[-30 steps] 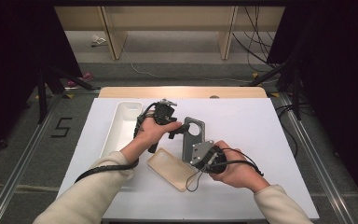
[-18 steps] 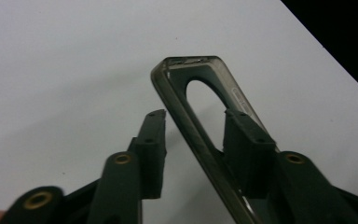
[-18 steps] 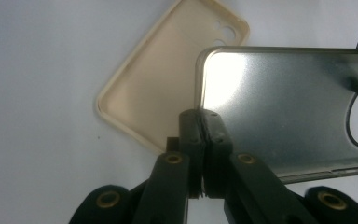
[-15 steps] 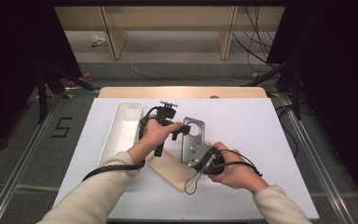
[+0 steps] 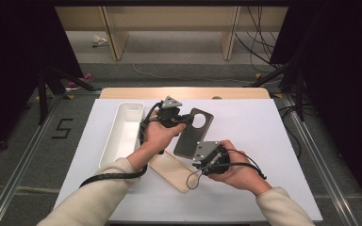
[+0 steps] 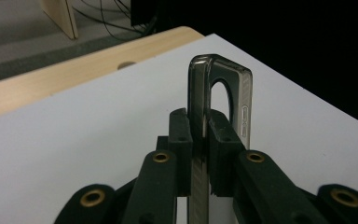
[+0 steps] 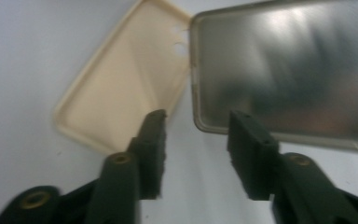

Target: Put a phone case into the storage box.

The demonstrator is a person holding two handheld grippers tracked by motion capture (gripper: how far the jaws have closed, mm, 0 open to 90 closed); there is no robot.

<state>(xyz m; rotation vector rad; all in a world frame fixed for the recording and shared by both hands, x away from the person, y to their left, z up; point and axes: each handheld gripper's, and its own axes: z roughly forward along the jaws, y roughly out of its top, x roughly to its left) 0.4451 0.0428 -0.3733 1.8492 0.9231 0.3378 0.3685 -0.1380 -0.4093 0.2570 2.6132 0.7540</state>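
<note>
A dark grey phone case (image 5: 194, 133) hangs tilted over the white table, and my left gripper (image 5: 186, 119) is shut on its upper edge. In the left gripper view the case (image 6: 220, 93) stands on edge between the pads, my left gripper (image 6: 199, 133) having just closed on it. My right gripper (image 5: 197, 160) sits by the case's lower end; its jaws have just opened. In the right gripper view my right gripper (image 7: 196, 140) stands open with nothing between the pads, just short of the dark case's corner (image 7: 289, 70). A beige phone case (image 5: 172, 170) (image 7: 121, 84) lies flat, inside up.
A long white tray (image 5: 122, 136) stands to the left of my left hand. A wooden strip (image 5: 184, 92) borders the table's far edge. Cables trail from both grippers across the white tabletop (image 5: 264, 141).
My left gripper has closed on the dark case's upper edge and risen slightly. My right gripper has let go of the case's lower end and now stands open.
</note>
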